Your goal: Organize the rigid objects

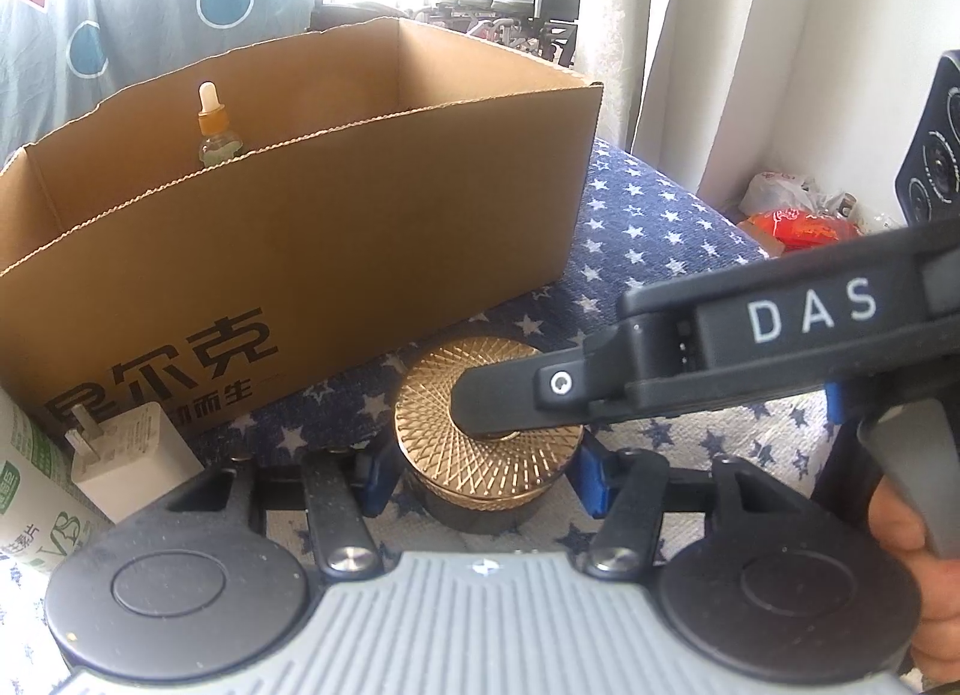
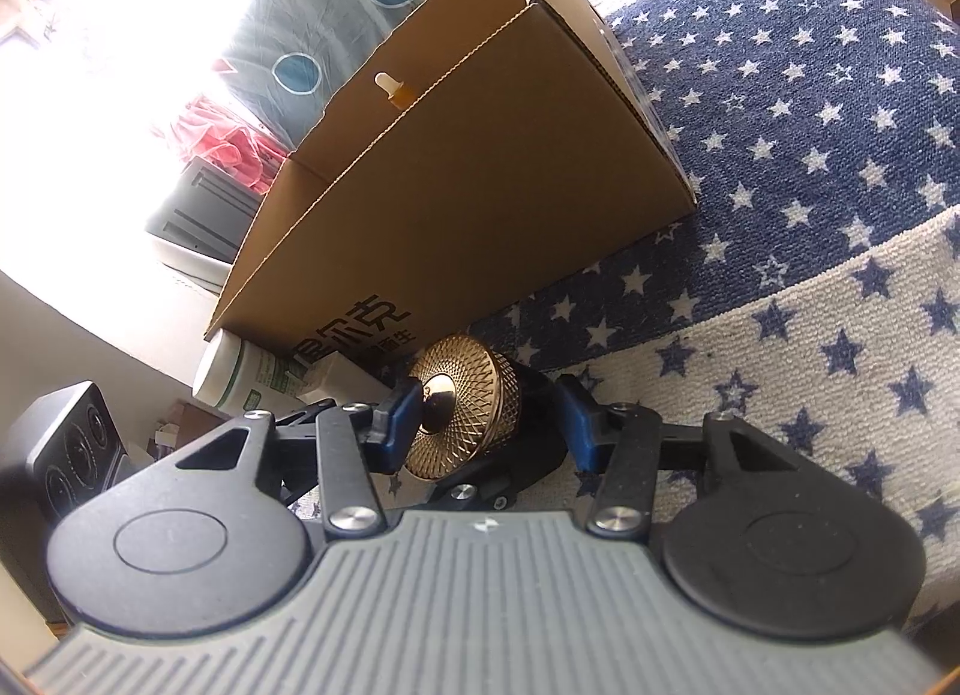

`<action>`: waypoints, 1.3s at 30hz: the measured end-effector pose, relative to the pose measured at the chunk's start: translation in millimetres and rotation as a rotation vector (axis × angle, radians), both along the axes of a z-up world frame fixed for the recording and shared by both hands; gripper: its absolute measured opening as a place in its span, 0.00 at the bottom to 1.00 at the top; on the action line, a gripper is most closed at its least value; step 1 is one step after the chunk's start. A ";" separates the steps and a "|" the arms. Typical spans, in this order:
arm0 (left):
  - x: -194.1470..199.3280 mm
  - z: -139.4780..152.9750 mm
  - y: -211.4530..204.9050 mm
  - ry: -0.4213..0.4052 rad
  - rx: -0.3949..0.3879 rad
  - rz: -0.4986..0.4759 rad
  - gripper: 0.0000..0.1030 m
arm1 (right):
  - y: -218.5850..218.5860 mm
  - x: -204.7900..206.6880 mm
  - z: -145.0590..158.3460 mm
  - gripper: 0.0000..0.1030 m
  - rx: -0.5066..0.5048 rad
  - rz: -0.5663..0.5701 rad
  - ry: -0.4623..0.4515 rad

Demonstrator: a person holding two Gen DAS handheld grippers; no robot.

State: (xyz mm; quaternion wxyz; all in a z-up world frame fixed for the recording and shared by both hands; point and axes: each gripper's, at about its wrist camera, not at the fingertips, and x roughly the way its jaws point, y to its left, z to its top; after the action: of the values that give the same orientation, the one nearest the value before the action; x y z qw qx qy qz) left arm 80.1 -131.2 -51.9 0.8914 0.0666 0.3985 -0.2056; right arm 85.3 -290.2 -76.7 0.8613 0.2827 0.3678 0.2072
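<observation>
A black jar with a gold textured lid [image 1: 480, 431] stands on the star-patterned cloth in front of the cardboard box [image 1: 336, 227]. My left gripper [image 1: 483, 476] has its blue pads on either side of the jar's body and grips it. My right gripper [image 2: 489, 425] comes in from the right, tilted sideways; its upper finger [image 1: 510, 395] lies over the lid. In the right wrist view the lid [image 2: 465, 413] and its knob sit between the blue pads, the left pad touching the knob. A dropper bottle [image 1: 213, 131] stands inside the box.
A white charger plug [image 1: 129, 464] and a green-labelled white bottle [image 1: 30, 491] lie left of the jar, against the box. The bottle also shows in the right wrist view [image 2: 252, 374]. A red bag [image 1: 798, 224] lies beyond the bed edge. A black speaker-like device [image 1: 936, 143] stands right.
</observation>
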 end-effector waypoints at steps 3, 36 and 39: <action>-1.6 1.7 0.4 0.000 -0.002 0.003 0.56 | 0.8 -1.0 1.8 0.46 -0.003 0.003 -0.003; -39.2 39.8 7.5 -0.105 -0.003 0.042 0.55 | 9.9 -32.9 39.3 0.47 -0.027 0.037 -0.111; -42.6 46.4 7.7 -0.126 -0.002 0.048 0.55 | 11.4 -36.1 45.2 0.47 -0.028 0.041 -0.127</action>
State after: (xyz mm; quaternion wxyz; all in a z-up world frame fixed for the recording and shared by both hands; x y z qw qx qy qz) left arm 37.5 -123.5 -5.5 0.9194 0.0690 0.3430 -0.1799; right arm 49.2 -278.7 -31.5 0.8822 0.2493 0.3211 0.2374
